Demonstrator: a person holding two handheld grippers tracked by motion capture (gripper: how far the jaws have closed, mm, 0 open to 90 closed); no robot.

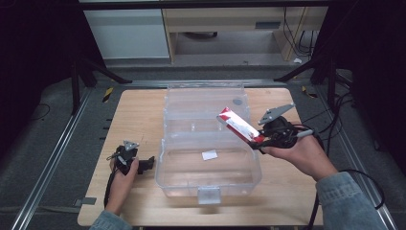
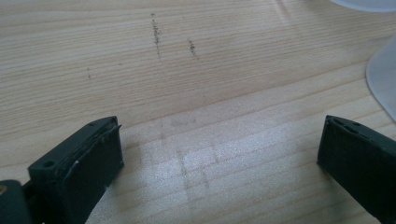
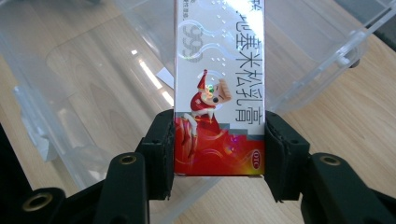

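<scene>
1 red-and-white carton (image 3: 219, 88), glossy, Chinese lettering, clamped in right tool (image 3: 219, 158).

You hold a slim red-and-white carton (image 3: 219, 88) clamped by its red end between the jaws of the right hand-held gripper (image 3: 219, 154), Chinese print and a small cartoon figure in red on the glossy face turned to the right gripper view. In the high view the carton (image 1: 238, 125) is tilted, its white end raised up and to the left, over the right rim of the clear plastic box (image 1: 210, 184). That box stands open on the counter (image 1: 139, 110), lid folded back on the far side, a small white slip on its floor.
</scene>
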